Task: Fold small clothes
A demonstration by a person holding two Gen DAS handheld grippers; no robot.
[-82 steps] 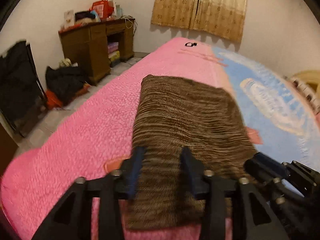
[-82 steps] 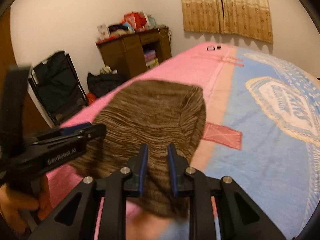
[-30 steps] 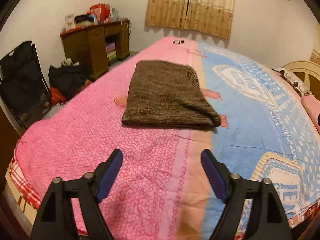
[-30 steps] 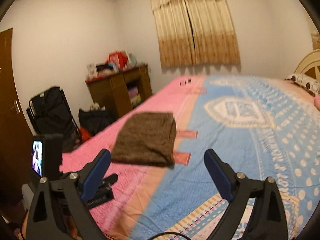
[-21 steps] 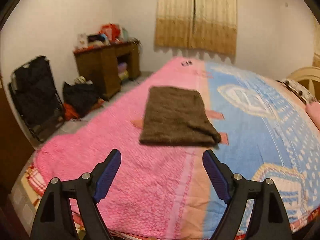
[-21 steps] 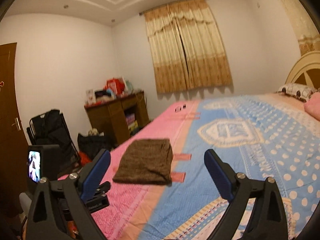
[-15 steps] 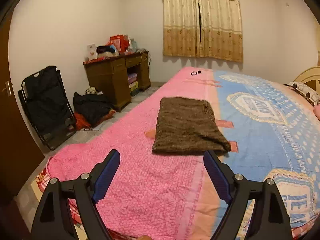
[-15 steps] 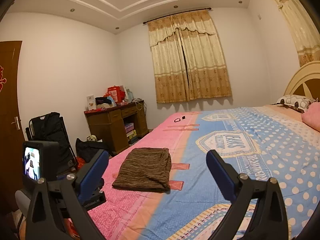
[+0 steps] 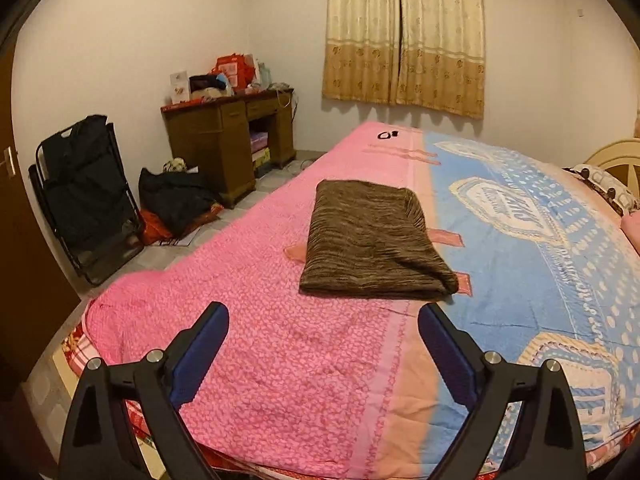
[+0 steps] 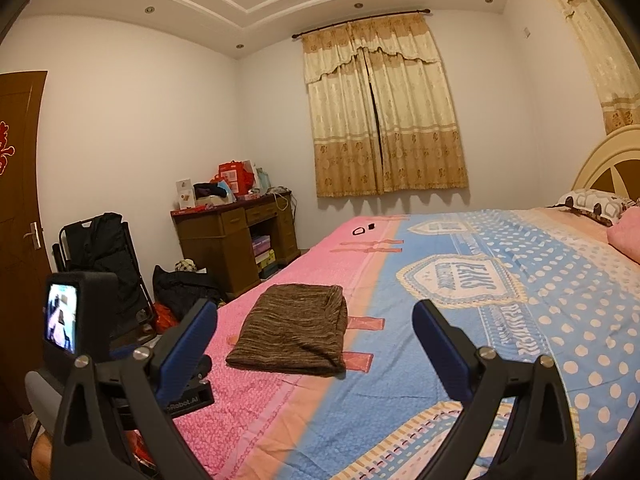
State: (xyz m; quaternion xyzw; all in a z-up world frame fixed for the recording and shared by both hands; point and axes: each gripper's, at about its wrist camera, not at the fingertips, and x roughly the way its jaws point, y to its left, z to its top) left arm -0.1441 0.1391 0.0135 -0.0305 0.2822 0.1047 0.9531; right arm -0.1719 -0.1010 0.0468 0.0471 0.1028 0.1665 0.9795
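A brown striped knitted garment (image 9: 372,240) lies folded into a flat rectangle on the bed, across the seam between the pink and blue parts of the blanket (image 9: 280,360). It also shows in the right wrist view (image 10: 296,332). My left gripper (image 9: 324,344) is open and empty, held back near the bed's near edge, well short of the garment. My right gripper (image 10: 316,336) is open and empty, also back from the garment and raised. The body of the left gripper with its small screen (image 10: 64,316) shows at the left of the right wrist view.
A wooden desk (image 9: 228,136) with boxes on top stands by the far left wall. A black folding chair (image 9: 84,196) and a dark bag (image 9: 176,200) sit on the floor left of the bed. Small black items (image 9: 388,135) lie at the bed's far end. Pillows (image 10: 592,204) lie at the right.
Both grippers let go of the garment, opened wide and pulled back and up from it. The garment stays folded on the bed.
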